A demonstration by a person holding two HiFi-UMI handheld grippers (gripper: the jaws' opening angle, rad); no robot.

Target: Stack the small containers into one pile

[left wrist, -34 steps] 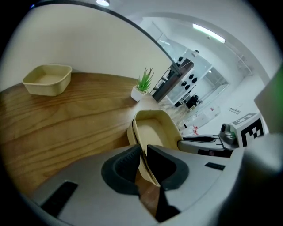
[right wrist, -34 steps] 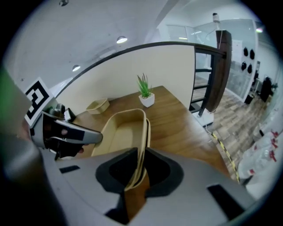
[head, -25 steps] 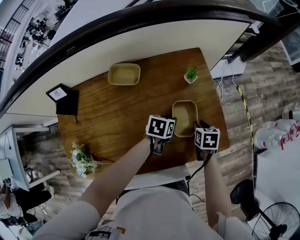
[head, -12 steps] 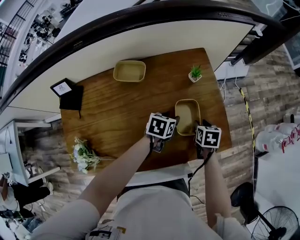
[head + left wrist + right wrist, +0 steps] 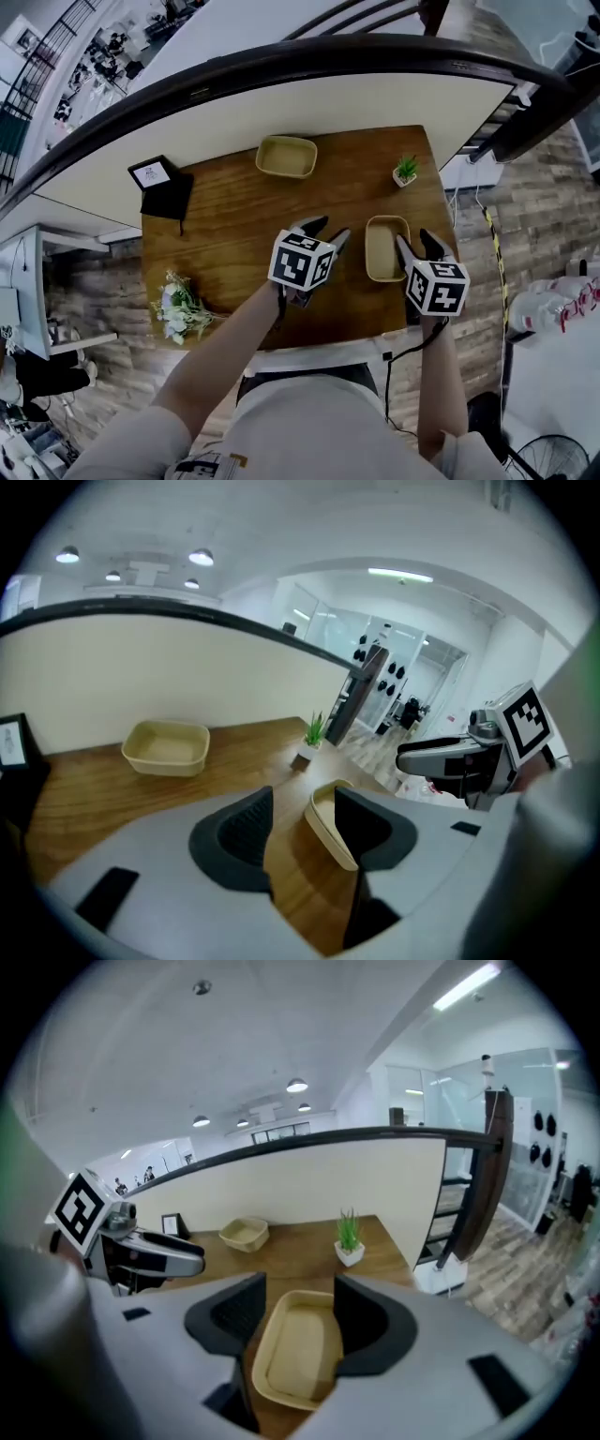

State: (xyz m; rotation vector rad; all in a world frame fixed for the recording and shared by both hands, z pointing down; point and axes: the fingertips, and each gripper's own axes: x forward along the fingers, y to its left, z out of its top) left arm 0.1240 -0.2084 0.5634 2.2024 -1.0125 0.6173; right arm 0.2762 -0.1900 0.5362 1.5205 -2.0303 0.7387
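**Containers not stacked yet, both tongs open**

One tan container [image 5: 387,248] sits near the right edge of the wooden table [image 5: 234,225], its long side running near to far. The other container [image 5: 286,156] is way off at the far edge, well apart from it. Left tongs [image 5: 328,230] hover just left of the tan container and right tongs [image 5: 419,244] just right of it, so it lies between the two. Both sets of jaws have just been opening and stand apart with nothing pinched. In the right gripper view the tan container shows through the gap, but the pads aren't pressing on it. Little potted plant [image 5: 406,171] at the far right corner, black photo stand [image 5: 161,183] far left, bunch of flowers [image 5: 178,309] near left.
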